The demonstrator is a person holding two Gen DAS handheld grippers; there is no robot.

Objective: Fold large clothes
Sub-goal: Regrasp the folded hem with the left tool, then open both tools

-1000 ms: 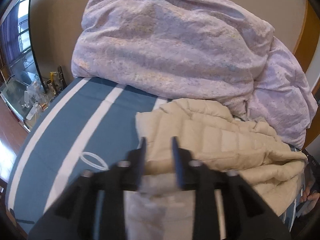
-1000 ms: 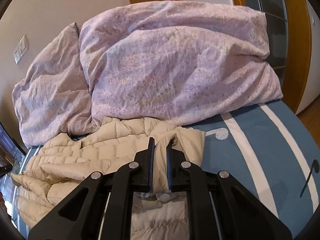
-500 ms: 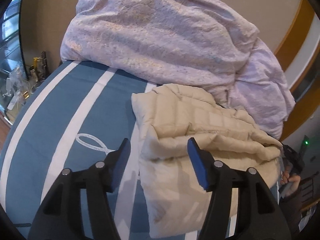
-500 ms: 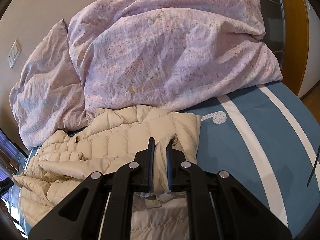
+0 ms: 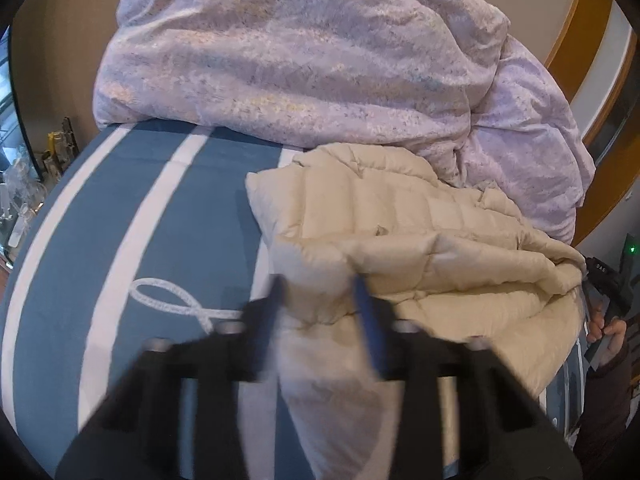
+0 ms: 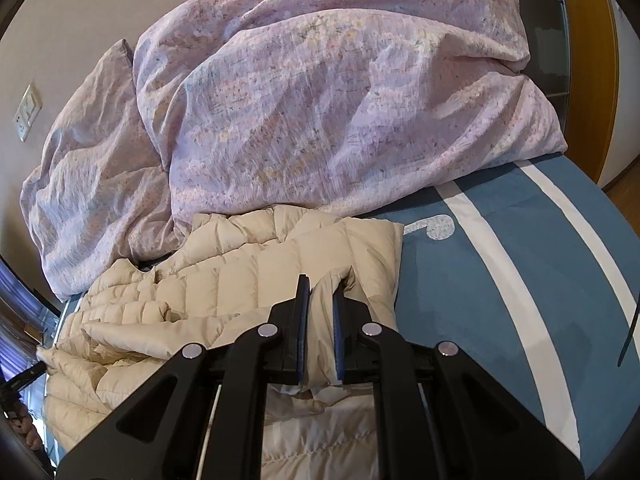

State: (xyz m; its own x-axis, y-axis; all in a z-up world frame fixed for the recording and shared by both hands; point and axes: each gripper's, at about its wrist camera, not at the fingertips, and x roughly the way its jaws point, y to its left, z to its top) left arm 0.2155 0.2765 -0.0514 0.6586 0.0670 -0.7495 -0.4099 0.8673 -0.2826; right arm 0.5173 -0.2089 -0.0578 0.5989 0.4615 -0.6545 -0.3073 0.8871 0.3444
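Note:
A cream quilted puffer jacket (image 5: 400,216) lies partly folded on a blue bed cover with white stripes (image 5: 120,240); it also shows in the right wrist view (image 6: 248,276). My left gripper (image 5: 320,296) is blurred, its jaws partly apart around a fold at the jacket's left edge. My right gripper (image 6: 320,296) is shut on a fold of the jacket near its right edge, over the bed cover (image 6: 500,280).
A bulky lilac floral duvet (image 5: 304,52) is heaped against the wall behind the jacket and also fills the back of the right wrist view (image 6: 320,100). Small objects crowd a shelf (image 5: 24,184) at far left. A wall switch (image 6: 27,112) sits left.
My left gripper let go of the jacket and opened wide half a second ago; now its jaws have narrowed around a fold of the left edge. My right gripper stayed shut on its fold.

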